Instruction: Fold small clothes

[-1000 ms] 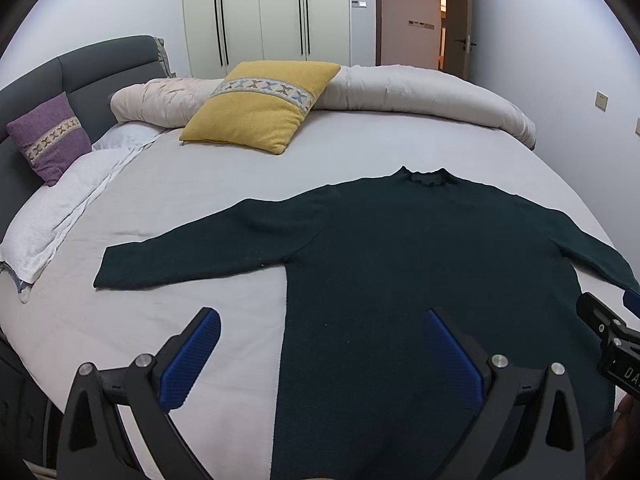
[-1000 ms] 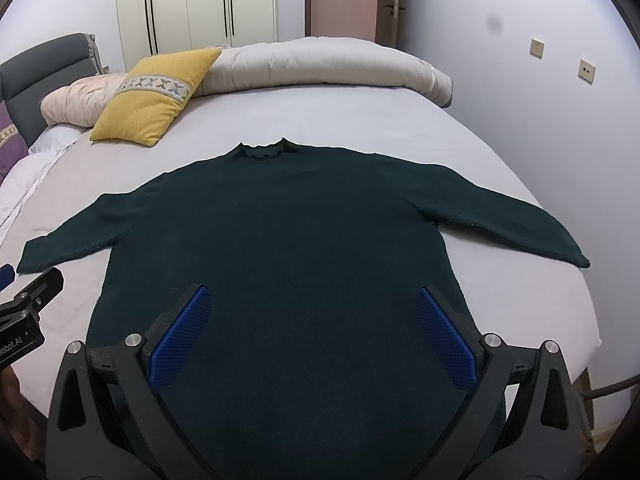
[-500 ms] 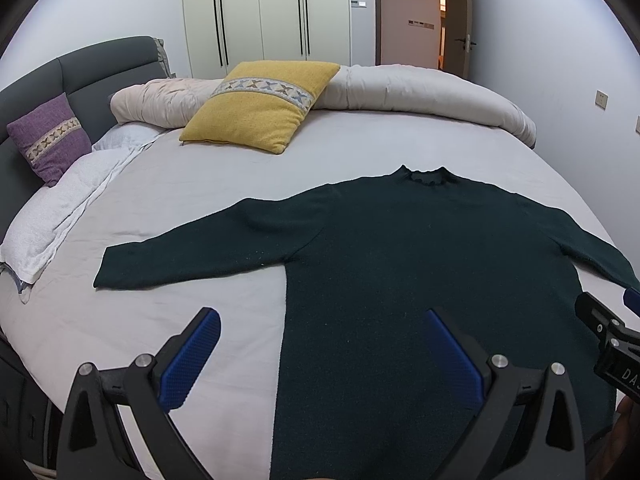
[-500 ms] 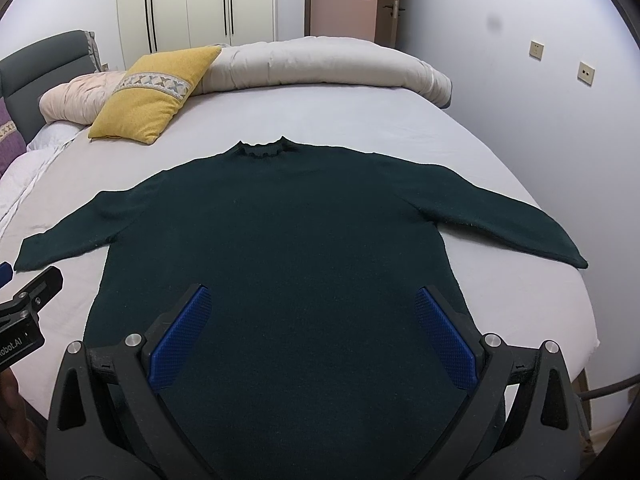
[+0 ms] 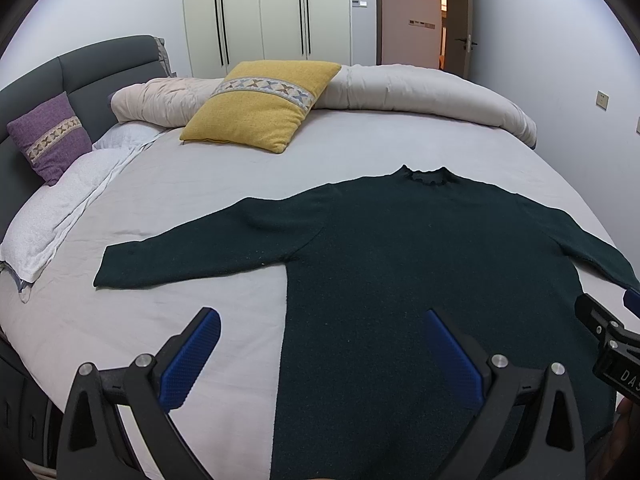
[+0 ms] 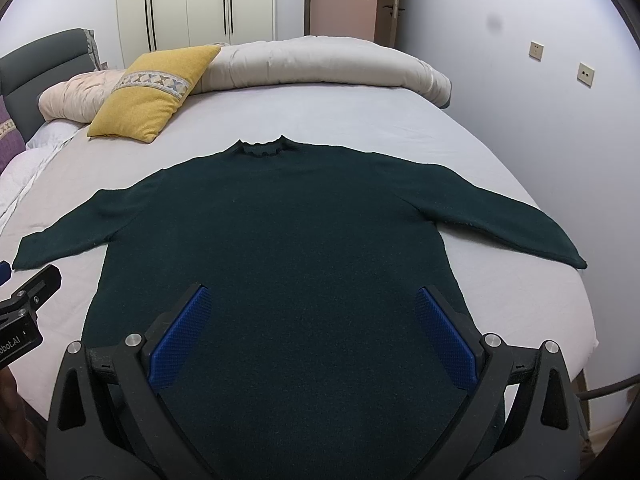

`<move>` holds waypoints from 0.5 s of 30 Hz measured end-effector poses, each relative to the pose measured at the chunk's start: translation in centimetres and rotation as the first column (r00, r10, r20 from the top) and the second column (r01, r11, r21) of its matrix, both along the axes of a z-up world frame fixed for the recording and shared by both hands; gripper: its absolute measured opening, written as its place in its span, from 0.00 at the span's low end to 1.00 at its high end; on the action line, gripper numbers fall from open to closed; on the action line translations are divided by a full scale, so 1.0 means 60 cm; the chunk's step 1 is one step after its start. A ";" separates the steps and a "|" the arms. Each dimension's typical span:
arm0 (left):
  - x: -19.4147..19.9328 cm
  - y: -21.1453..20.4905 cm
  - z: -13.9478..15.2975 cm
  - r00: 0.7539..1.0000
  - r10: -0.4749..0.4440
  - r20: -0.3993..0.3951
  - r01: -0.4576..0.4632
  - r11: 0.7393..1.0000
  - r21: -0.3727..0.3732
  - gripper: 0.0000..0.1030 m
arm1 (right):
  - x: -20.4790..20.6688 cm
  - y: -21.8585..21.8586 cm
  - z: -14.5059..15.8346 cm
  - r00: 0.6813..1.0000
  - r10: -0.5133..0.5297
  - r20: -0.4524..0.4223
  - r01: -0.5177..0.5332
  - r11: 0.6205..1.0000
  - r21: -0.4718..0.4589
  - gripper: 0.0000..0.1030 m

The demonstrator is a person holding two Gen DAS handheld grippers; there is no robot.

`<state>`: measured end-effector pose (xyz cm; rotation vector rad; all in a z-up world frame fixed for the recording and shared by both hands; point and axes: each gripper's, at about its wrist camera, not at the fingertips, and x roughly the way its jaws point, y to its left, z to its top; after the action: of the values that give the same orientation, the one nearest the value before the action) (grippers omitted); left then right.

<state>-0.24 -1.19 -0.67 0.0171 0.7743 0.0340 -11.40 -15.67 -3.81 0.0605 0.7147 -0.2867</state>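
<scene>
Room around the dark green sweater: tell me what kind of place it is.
Most likely a home bedroom: the sweater lies on a made bed with a padded headboard, pillows, and tall wardrobe doors behind.

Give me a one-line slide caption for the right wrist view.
Open right gripper poised above a dark green sweater spread flat, sleeves out, on a grey bed.

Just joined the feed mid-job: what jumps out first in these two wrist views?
The dark green sweater dominates: spread flat on the grey bed, collar away from the cameras, both sleeves stretched out sideways, nothing folded yet. Behind it, a yellow cushion leans against the rolled duvet, with a purple cushion by the headboard. The left gripper and right gripper both hang open above the hem end, holding nothing.
</scene>
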 end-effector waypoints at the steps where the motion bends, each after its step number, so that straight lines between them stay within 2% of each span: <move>1: 0.000 0.002 0.001 1.000 -0.002 -0.001 0.002 1.000 0.000 1.00 | 0.000 0.000 -0.001 1.000 0.000 0.000 0.000 1.000 0.000 1.00; 15: 0.001 0.000 0.000 1.000 -0.001 -0.002 0.001 1.000 0.001 1.00 | 0.001 0.002 -0.003 1.000 -0.003 -0.004 0.002 1.000 -0.003 1.00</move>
<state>-0.20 -1.16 -0.65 0.0187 0.7758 0.0332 -11.32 -15.58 -3.99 0.0583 0.7179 -0.2902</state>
